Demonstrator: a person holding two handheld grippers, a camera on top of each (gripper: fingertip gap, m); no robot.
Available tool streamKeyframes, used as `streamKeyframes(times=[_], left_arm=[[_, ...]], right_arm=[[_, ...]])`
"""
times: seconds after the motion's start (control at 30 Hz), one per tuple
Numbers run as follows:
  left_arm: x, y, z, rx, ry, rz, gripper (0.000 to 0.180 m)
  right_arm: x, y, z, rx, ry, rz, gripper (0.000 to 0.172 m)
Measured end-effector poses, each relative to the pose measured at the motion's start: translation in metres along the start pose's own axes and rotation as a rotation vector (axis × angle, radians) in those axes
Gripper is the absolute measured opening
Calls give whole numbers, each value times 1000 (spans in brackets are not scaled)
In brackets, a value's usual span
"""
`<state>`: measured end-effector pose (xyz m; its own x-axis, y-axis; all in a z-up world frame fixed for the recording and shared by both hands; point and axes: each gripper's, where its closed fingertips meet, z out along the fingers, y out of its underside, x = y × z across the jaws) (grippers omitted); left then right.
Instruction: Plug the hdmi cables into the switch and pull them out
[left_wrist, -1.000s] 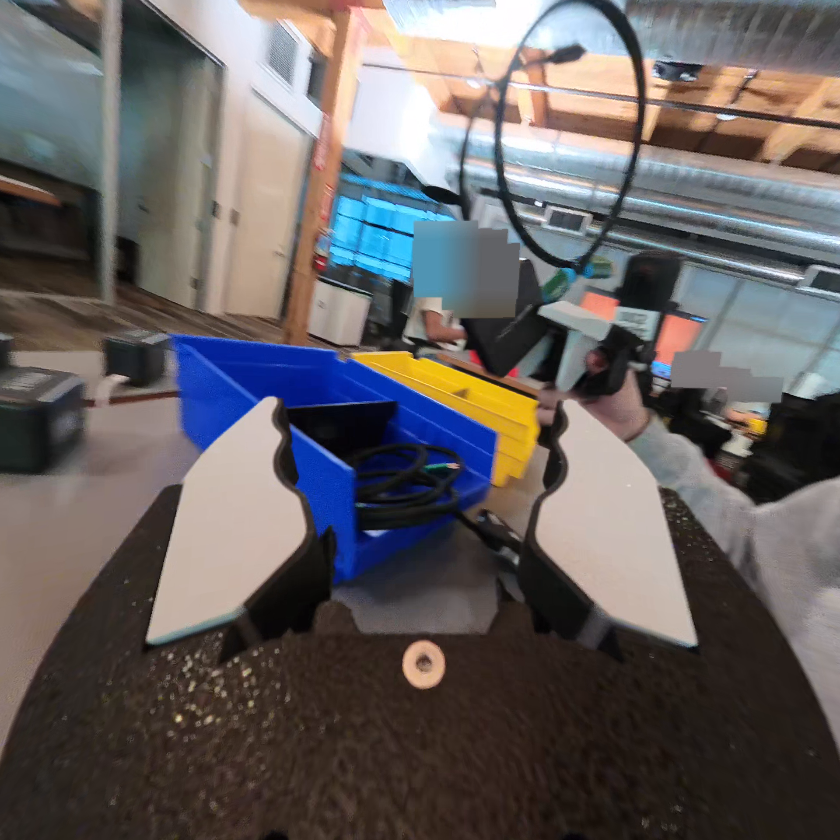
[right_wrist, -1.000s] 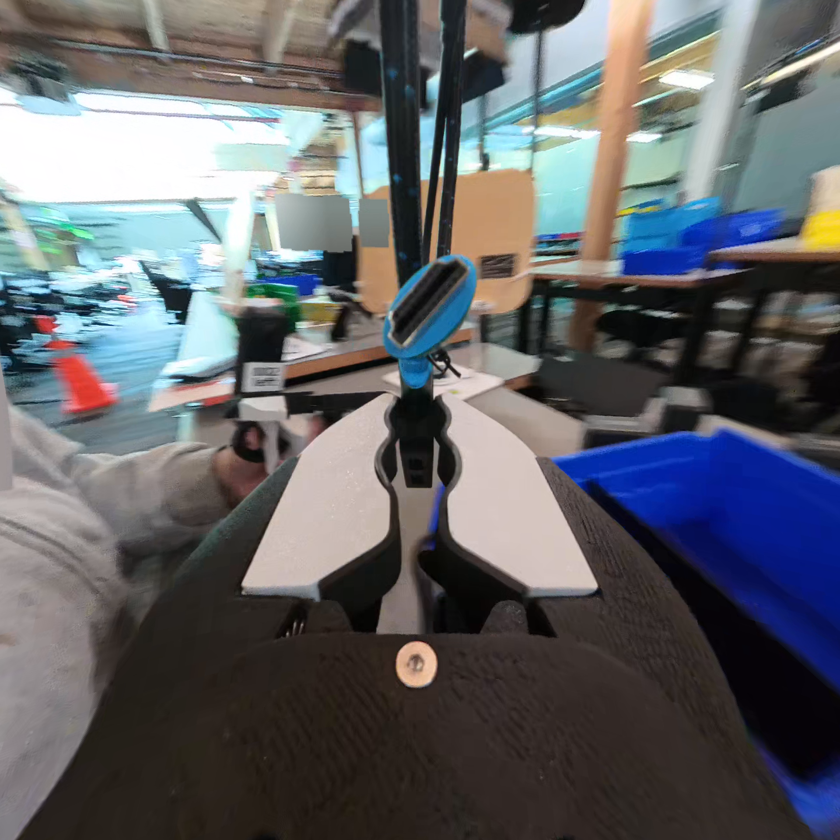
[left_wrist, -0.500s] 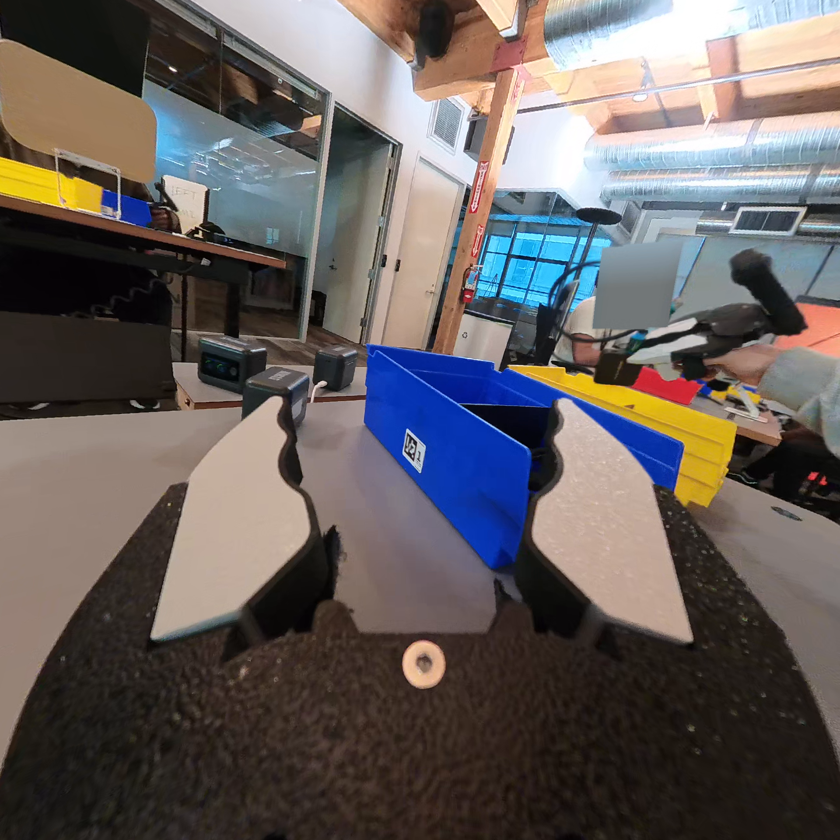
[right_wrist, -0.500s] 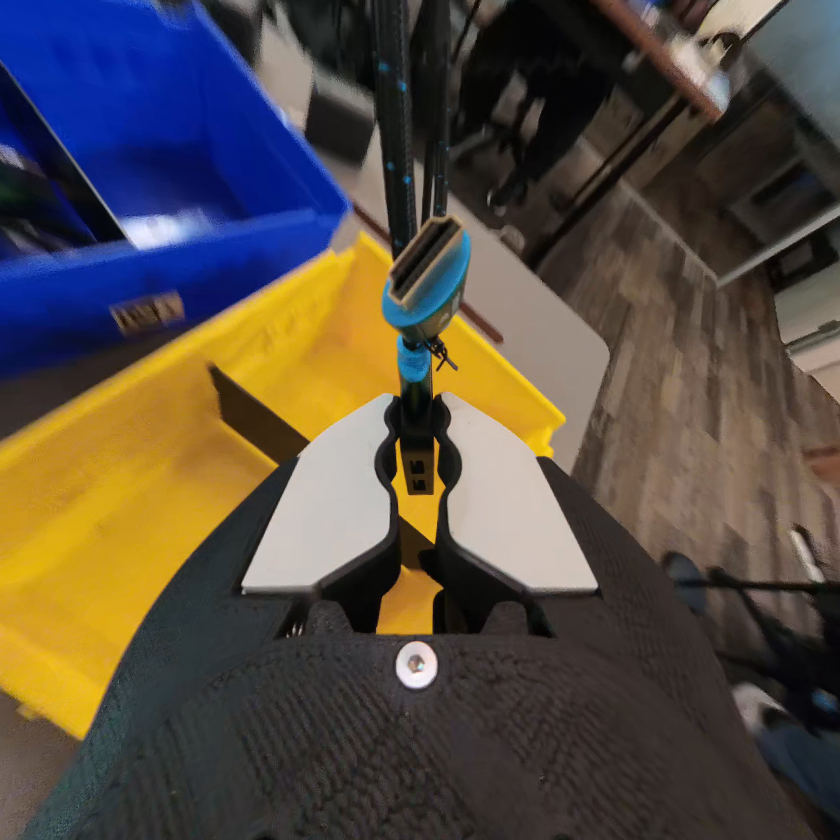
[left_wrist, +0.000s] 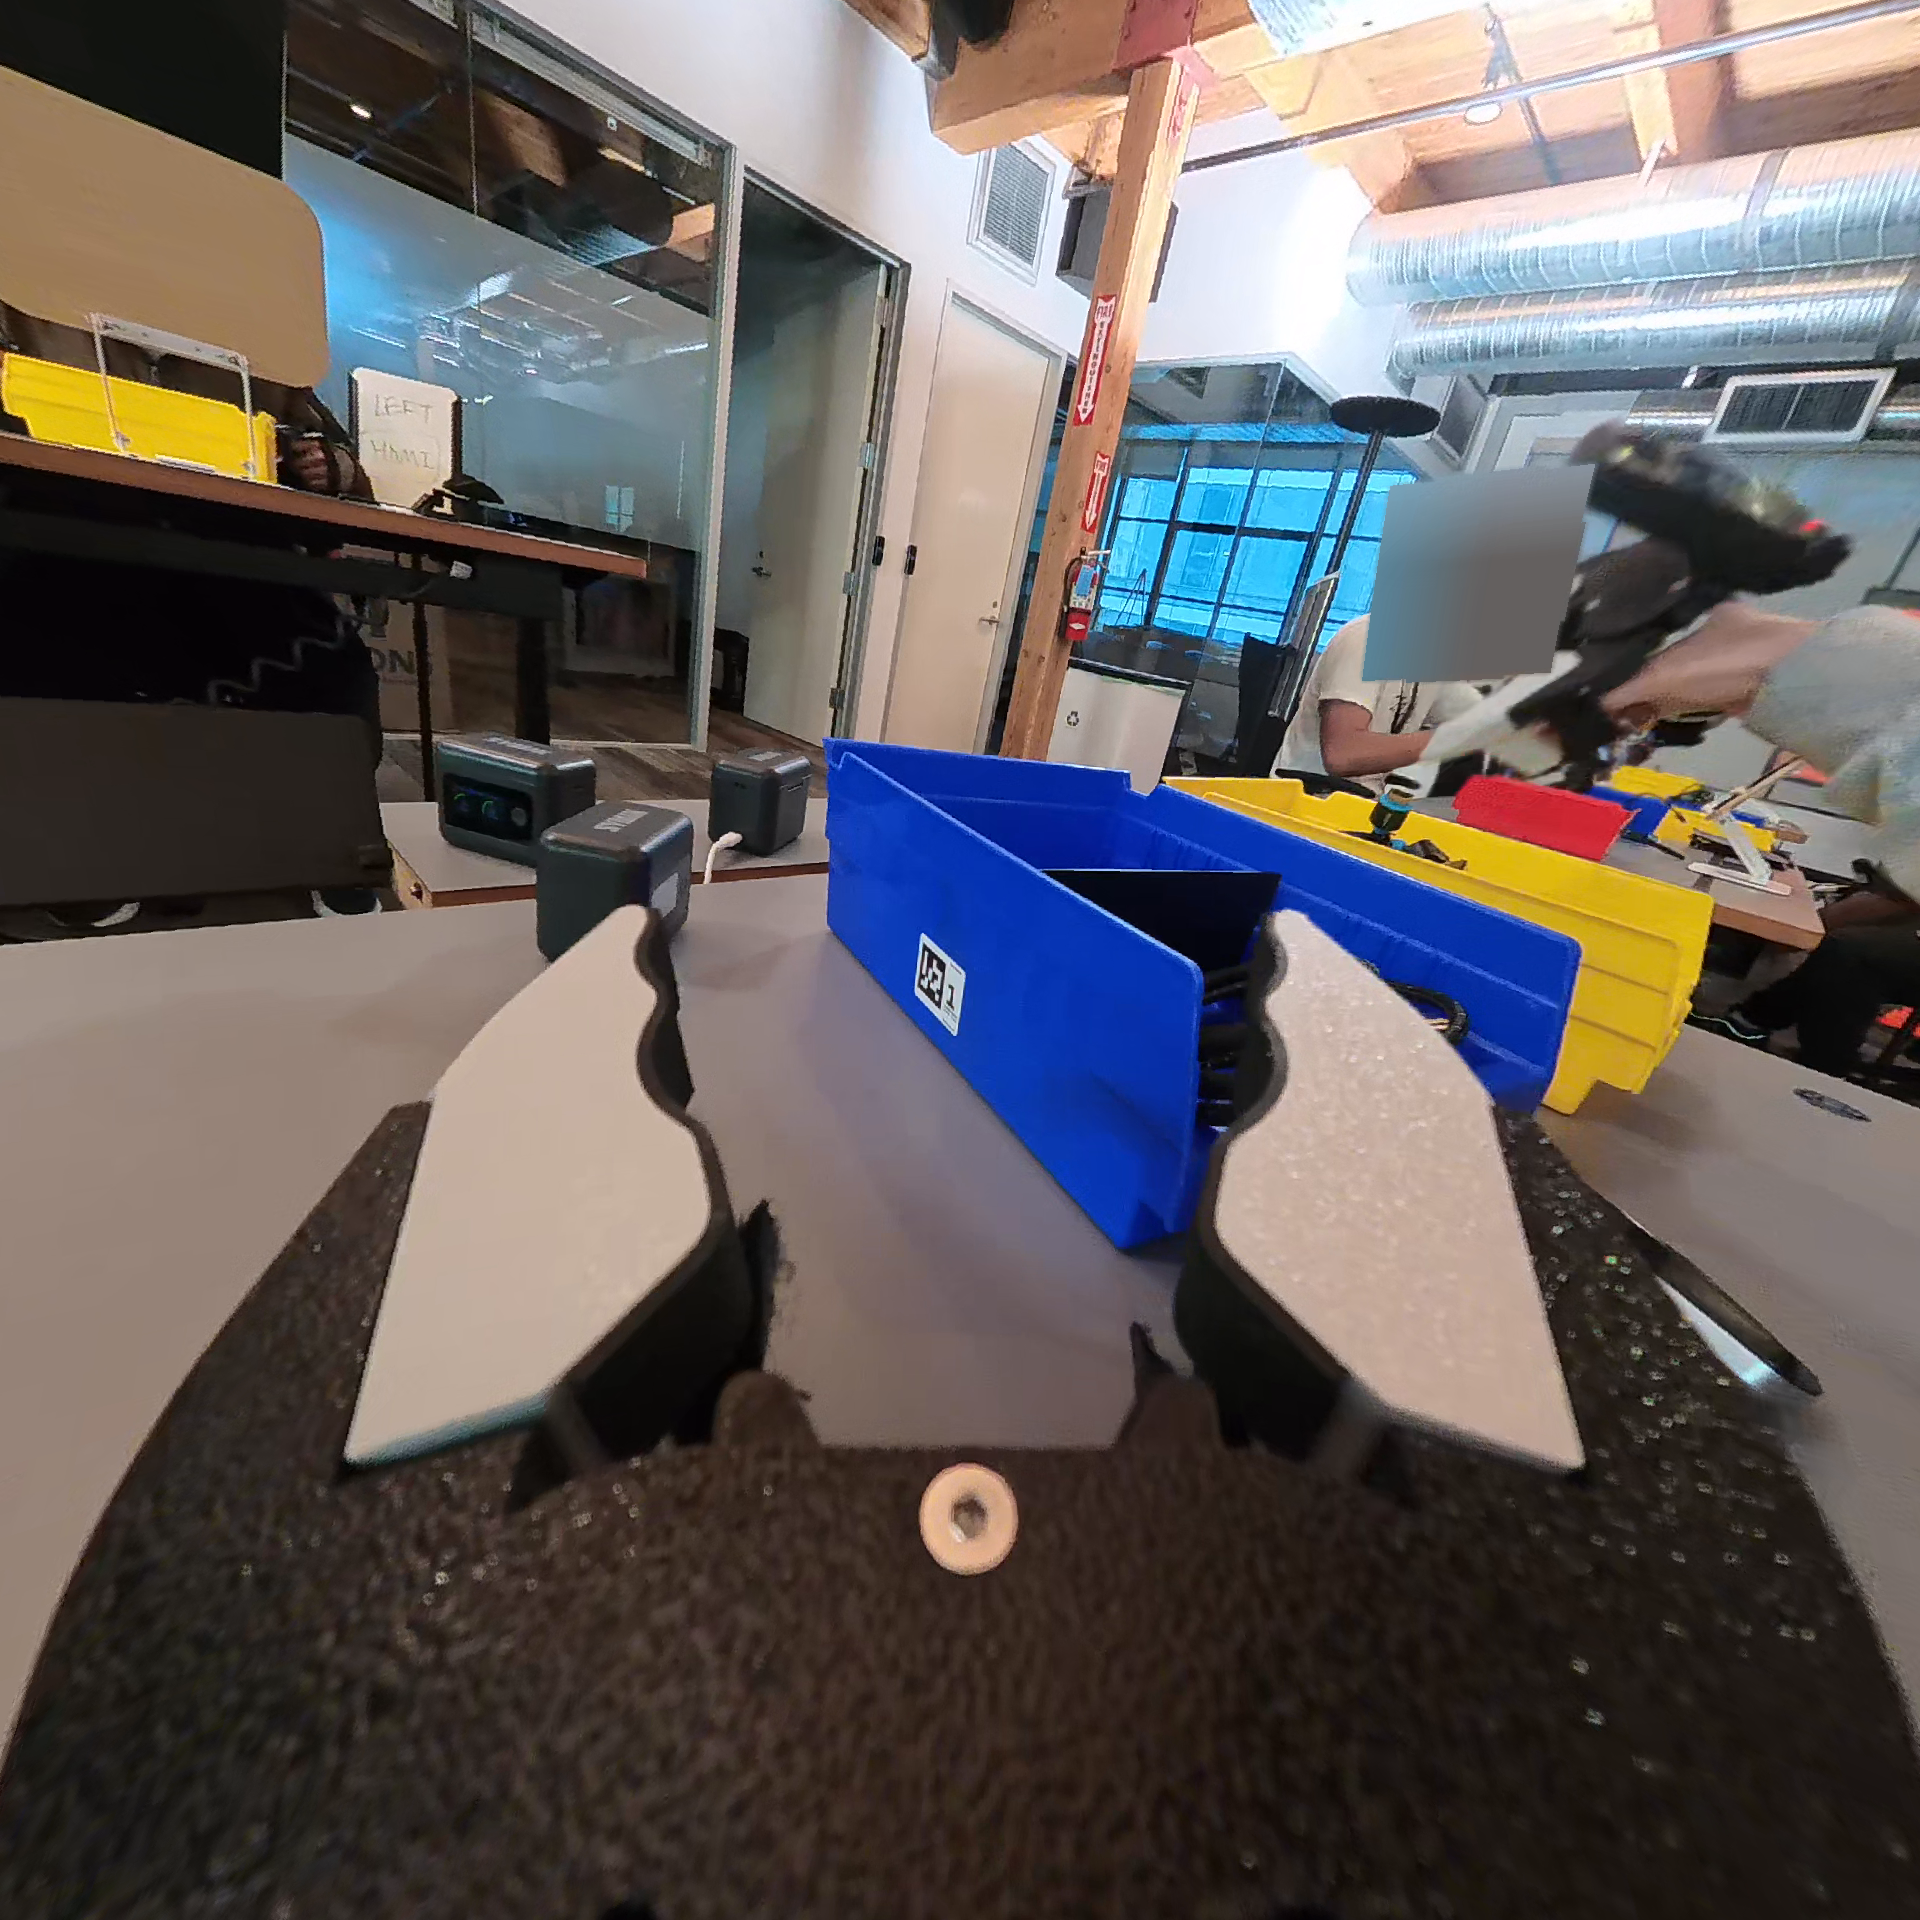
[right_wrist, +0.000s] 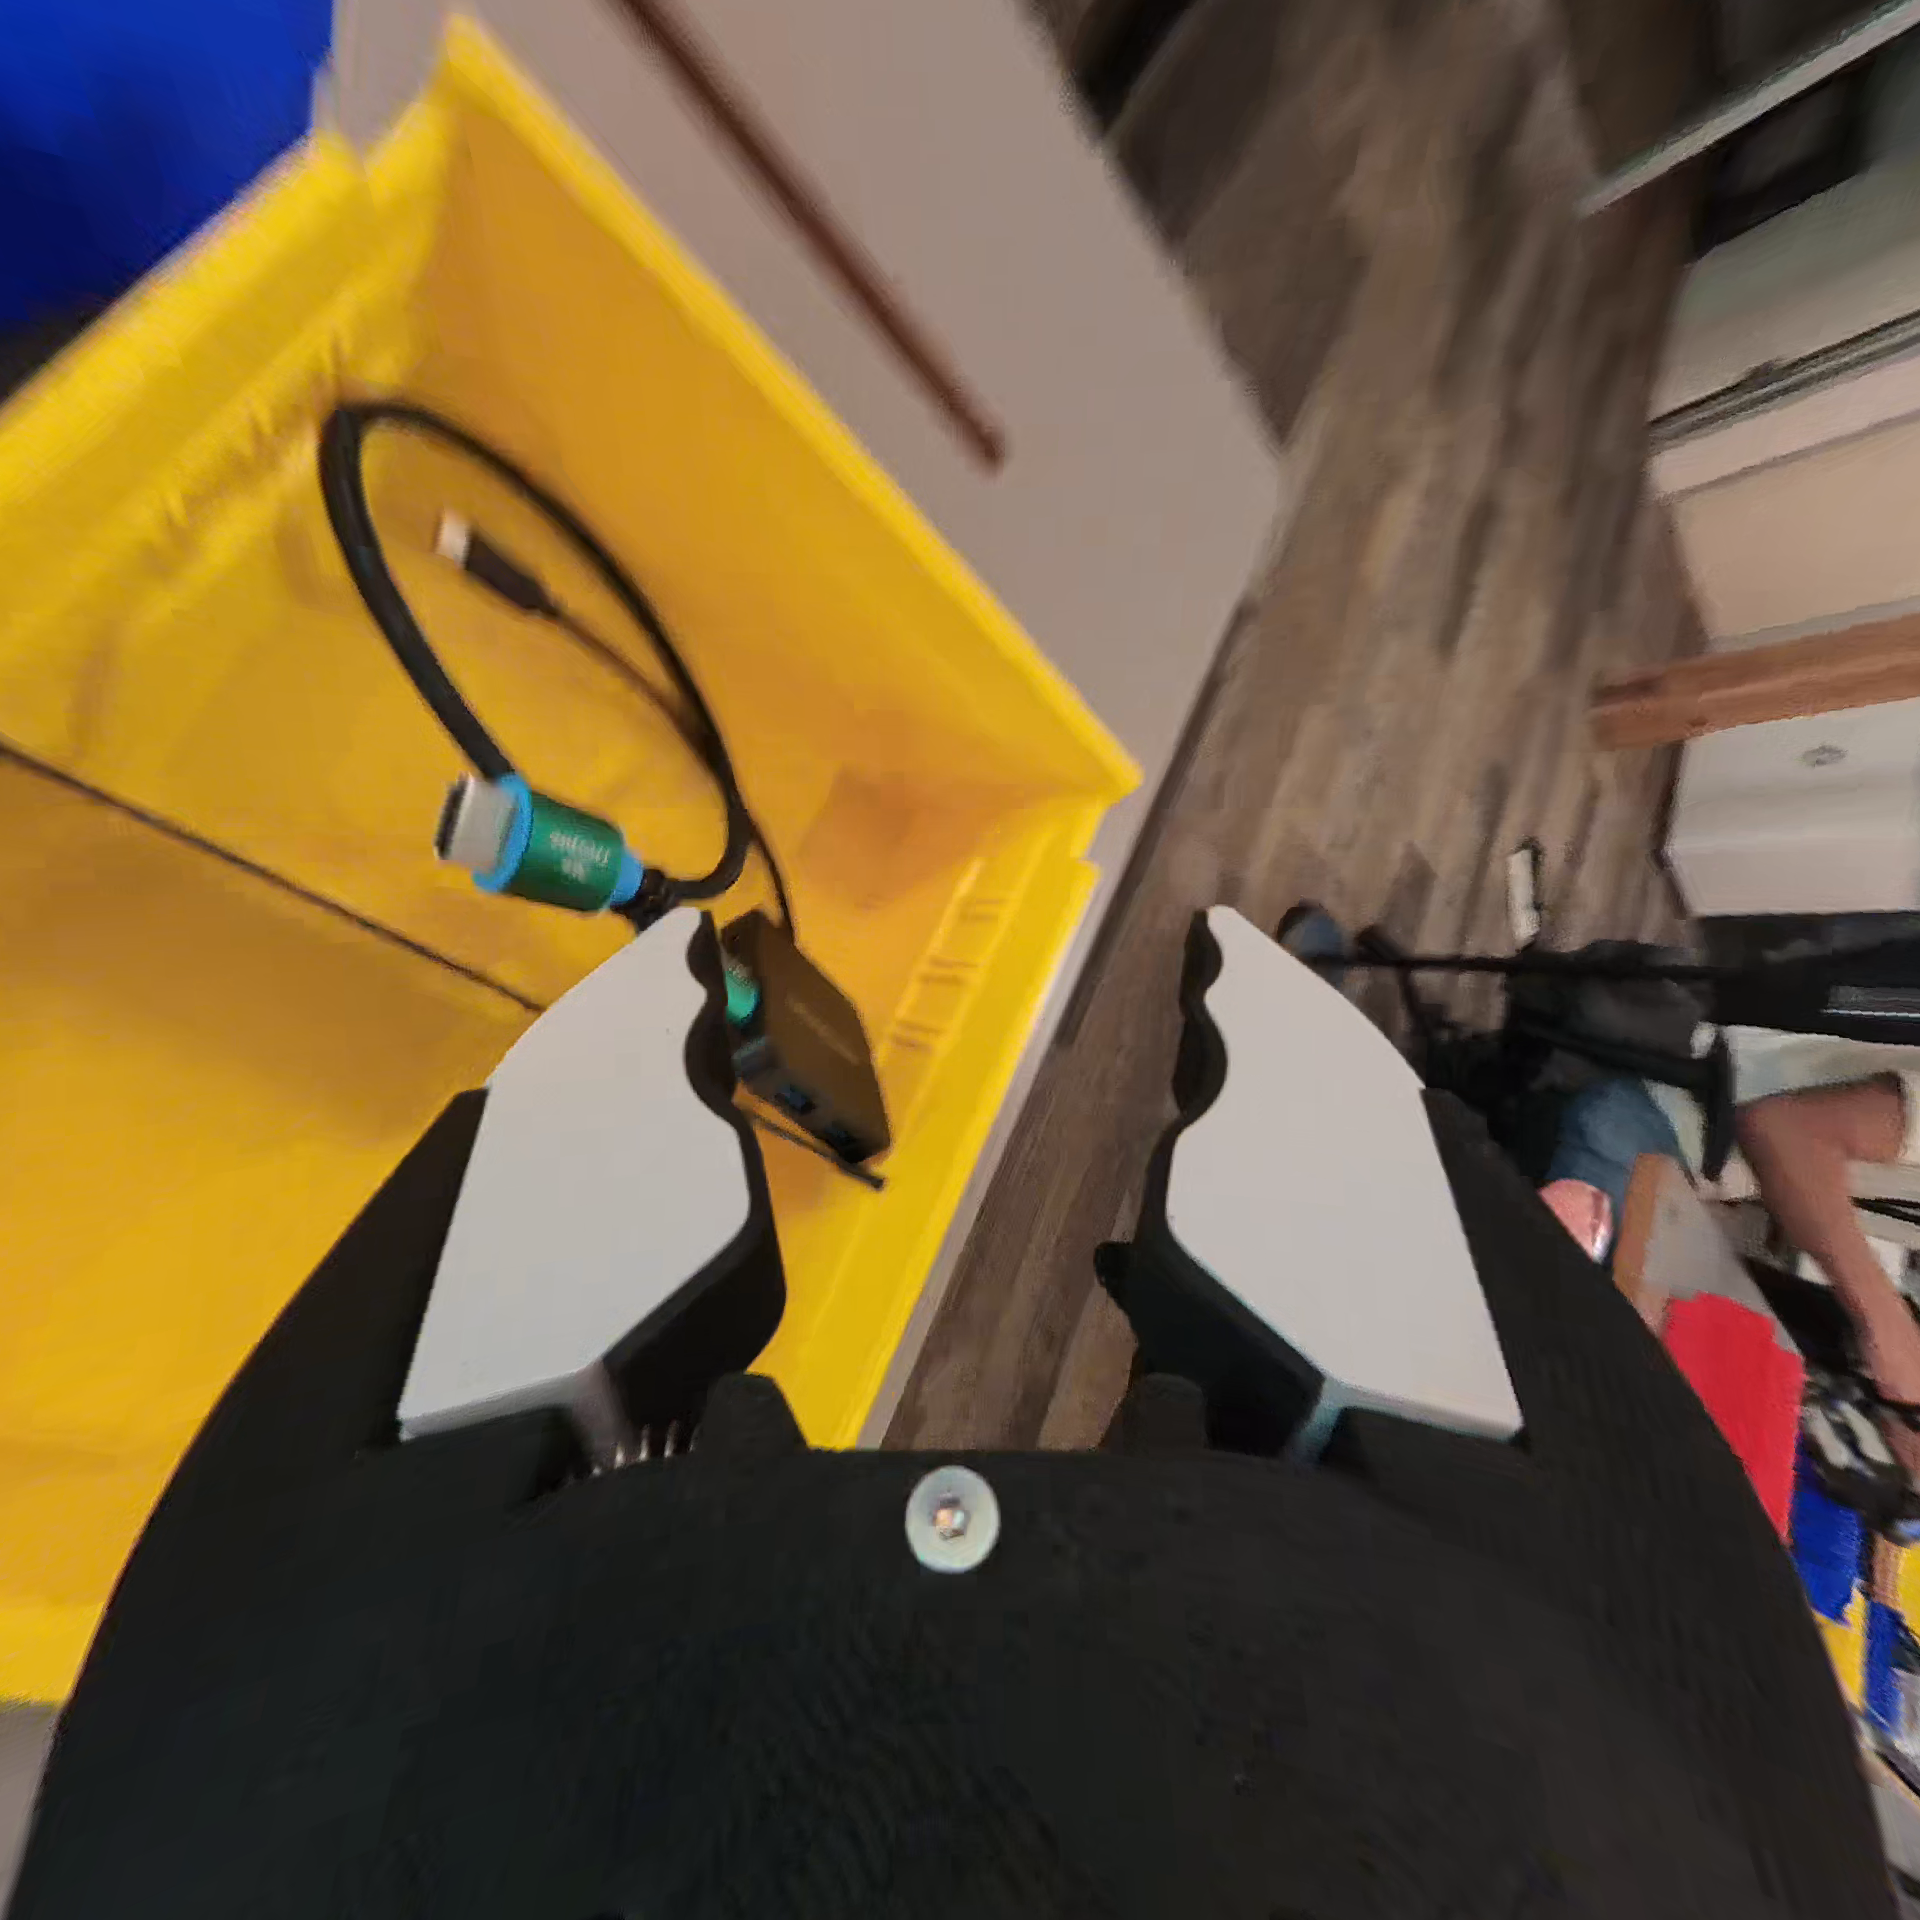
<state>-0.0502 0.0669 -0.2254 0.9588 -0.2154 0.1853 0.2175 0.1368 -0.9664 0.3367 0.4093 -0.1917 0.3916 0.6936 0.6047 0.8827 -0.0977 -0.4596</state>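
In the right wrist view my right gripper (right_wrist: 953, 925) is open and empty above a yellow bin (right_wrist: 1039, 727). In the bin lies a black HDMI cable (right_wrist: 395, 582) with a green plug with blue rings (right_wrist: 551, 847). Beside it lies the dark switch box (right_wrist: 816, 1039), partly behind my left finger (right_wrist: 582, 1143). My left gripper (left_wrist: 958, 920) is open and empty low over the grey table (left_wrist: 208, 1091), facing a blue bin (left_wrist: 1039, 997) with black cables (left_wrist: 1226, 1039) inside. The left wrist view also shows the right gripper (left_wrist: 1455, 743), blurred, over the yellow bin (left_wrist: 1558, 894).
A black divider (left_wrist: 1174, 899) stands in the blue bin. Dark power units (left_wrist: 613, 862) sit at the table's far left. A person (left_wrist: 1361, 707) sits behind the bins. Wooden floor (right_wrist: 1403, 623) lies past the table's edge on the right. Tip to tip, the grippers are about 55 cm apart.
My right gripper tipped down over the yellow bin and opened; the cable with the green plug left its grasp and now lies in the bin. My left gripper swung left, then stayed still.
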Motion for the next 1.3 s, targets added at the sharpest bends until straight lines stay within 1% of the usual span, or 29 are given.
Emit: streamKeyframes(times=[0.07,0.13,0.27,0.3,0.37,0.47,0.53,0.63,0.7,0.77,0.83,0.87,0.93,1.0,1.3], left_arm=[[-1,-1,0,7,-10,0,104],[0,-2,-1,14,-12,-6,104],[-2,2,0,2,-36,10,104],[-4,3,1,-4,-51,27,104],[-8,2,7,-12,-82,39,105],[-12,-5,25,9,-118,55,105],[-16,-11,44,45,-146,65,104],[-20,-15,78,109,-128,-21,107],[-25,-9,99,137,-107,-67,109],[-33,-4,109,164,-122,-79,109],[-30,-4,110,180,-90,-65,108],[-26,-5,107,170,-65,-25,108],[-28,-5,95,162,-69,48,104],[-33,-8,86,190,-85,17,101],[-33,-2,84,156,-69,-46,102]], right_arm=[[7,-28,-32,148,73,60,84],[-2,-61,-67,321,99,102,84],[-52,-131,-135,660,64,129,83],[-66,-144,-147,716,53,124,81],[-93,-162,-160,779,31,114,79],[-122,-174,-160,801,-12,126,77],[-132,-183,-153,801,-65,131,73],[-136,-193,-141,789,-104,143,73],[-145,-194,-129,757,-142,111,71],[-152,-192,-117,720,-170,80,70],[-161,-188,-106,687,-218,47,69],[-163,-186,-100,672,-236,43,69],[-163,-185,-91,660,-257,55,68],[-166,-185,-84,656,-293,68,68],[-198,-186,-66,574,-408,23,68]])
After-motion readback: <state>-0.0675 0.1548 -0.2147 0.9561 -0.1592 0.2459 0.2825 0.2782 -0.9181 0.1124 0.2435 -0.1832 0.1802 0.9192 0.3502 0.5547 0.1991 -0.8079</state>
